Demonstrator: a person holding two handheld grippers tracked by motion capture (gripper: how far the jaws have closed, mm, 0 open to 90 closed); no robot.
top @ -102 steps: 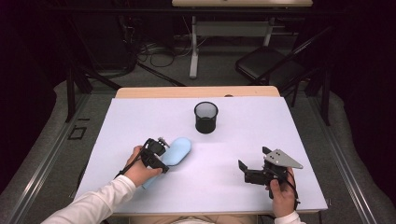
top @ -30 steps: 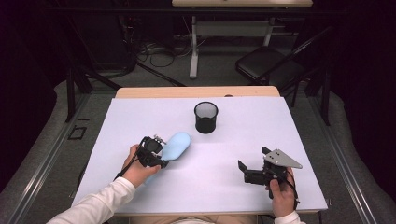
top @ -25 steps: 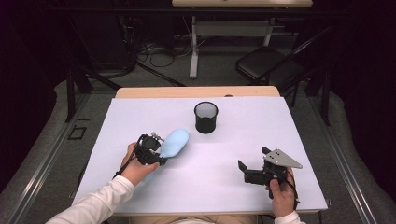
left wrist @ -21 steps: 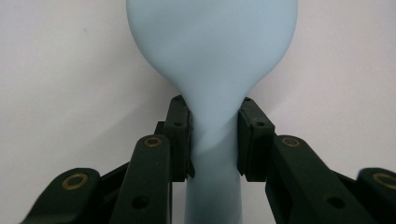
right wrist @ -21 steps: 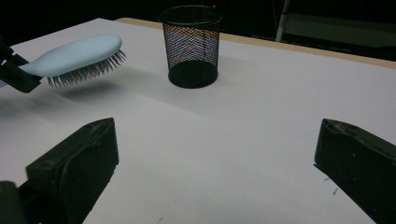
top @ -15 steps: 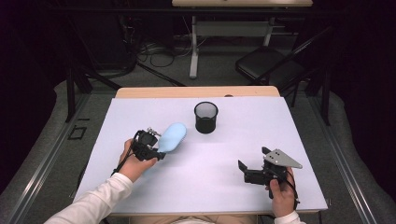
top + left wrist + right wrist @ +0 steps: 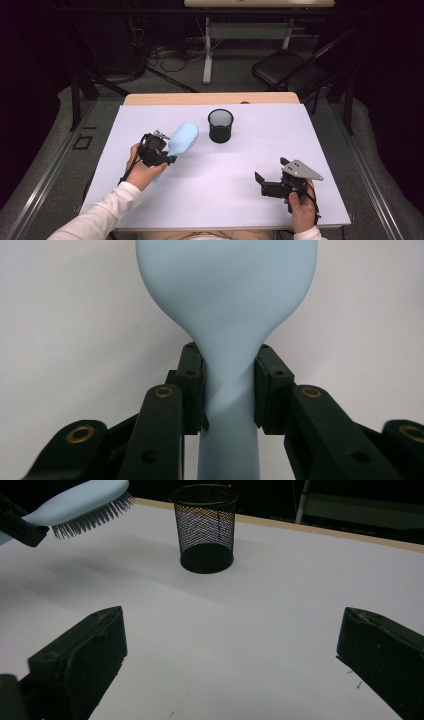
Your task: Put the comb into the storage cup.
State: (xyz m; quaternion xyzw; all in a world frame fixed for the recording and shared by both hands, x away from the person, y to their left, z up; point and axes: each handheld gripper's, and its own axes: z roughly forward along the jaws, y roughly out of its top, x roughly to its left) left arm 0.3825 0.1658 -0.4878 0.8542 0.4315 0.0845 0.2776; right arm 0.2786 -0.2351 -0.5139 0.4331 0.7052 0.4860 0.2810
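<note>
The left claw [image 7: 167, 152] clamped the neck of the blue hairbrush [image 7: 181, 140], head ahead of it, near the mesh cup [image 7: 220, 125]; a tilt could have knocked the cup, judging by proximity.

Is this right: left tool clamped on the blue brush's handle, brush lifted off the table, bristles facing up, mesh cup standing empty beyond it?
Not quite: the bristles face down, toward the table, as the right gripper view shows. The rest holds: the left tool is clamped on the blue brush at its handle, the brush is lifted off the table, and the mesh cup stands empty beyond it.
</note>
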